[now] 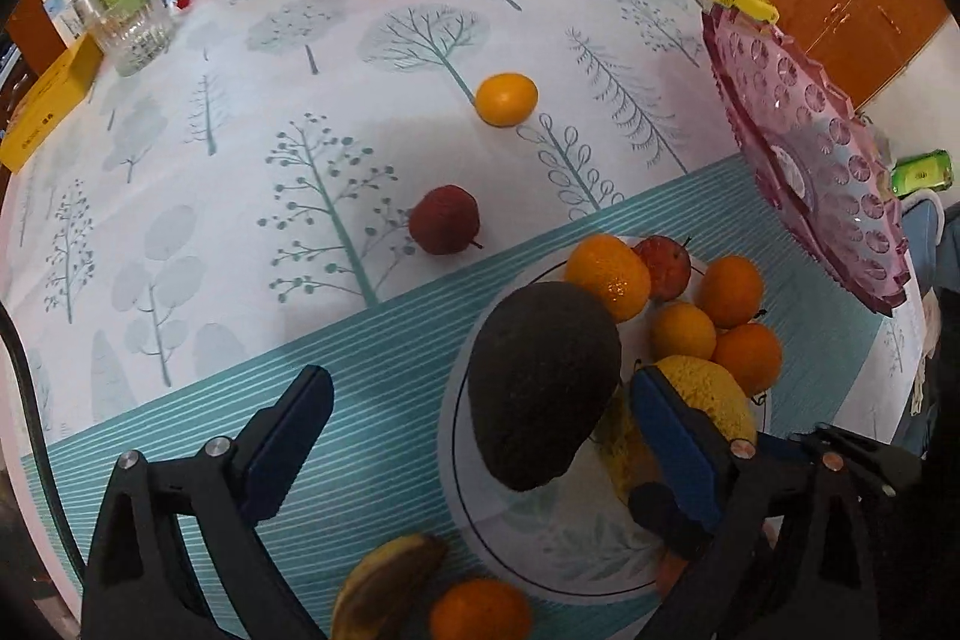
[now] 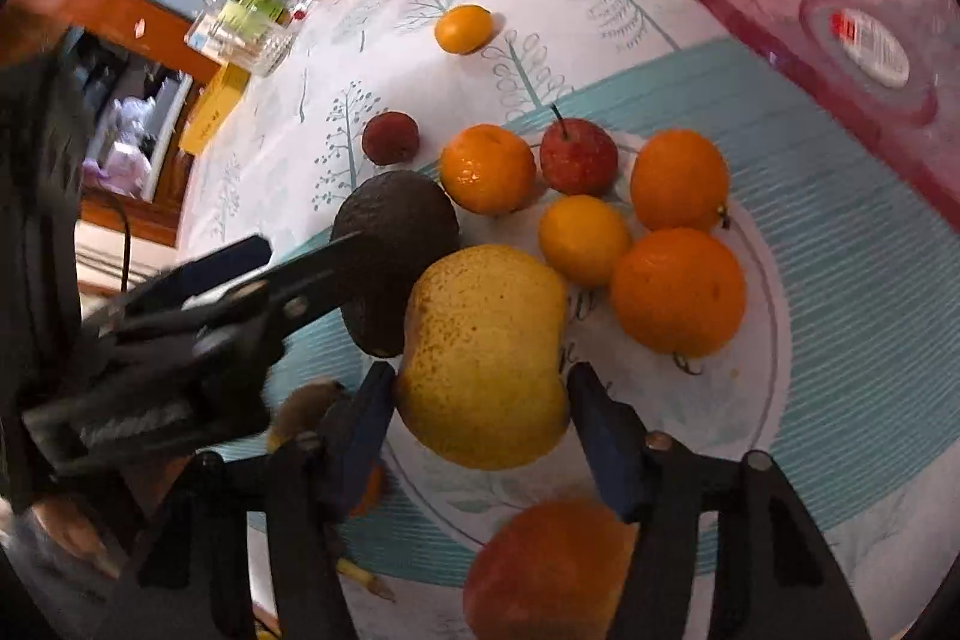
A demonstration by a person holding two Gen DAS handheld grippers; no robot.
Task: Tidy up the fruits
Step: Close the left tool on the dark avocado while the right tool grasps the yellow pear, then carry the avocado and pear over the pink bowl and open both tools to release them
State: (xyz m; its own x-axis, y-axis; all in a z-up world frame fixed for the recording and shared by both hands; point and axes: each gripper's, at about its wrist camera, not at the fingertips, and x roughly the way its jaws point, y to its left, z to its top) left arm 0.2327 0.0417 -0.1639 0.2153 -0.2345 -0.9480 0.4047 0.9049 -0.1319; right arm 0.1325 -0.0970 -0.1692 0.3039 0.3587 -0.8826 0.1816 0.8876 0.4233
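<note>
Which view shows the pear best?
Right wrist. The pear sits centred between the right gripper fingers, whole yellow body visible on the plate. The left wrist view shows only part of it, hidden behind the avocado and a blue pad.

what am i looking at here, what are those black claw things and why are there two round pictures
The black claws are hand-held two-finger grippers, one in each of a person's hands; there is no robot arm. Each carries a fisheye camera looking along its fingers, hence two round pictures.

The left gripper stands wide open around a dark avocado, not pressing it. The right gripper has a yellow pear between its blue pads, which sit at the pear's sides; a firm grip cannot be confirmed.

Both fruits sit on a white plate with oranges and a red apple. On the tree-print tablecloth lie a loose orange and a dark red fruit. A pink dish stands nearby.
</note>
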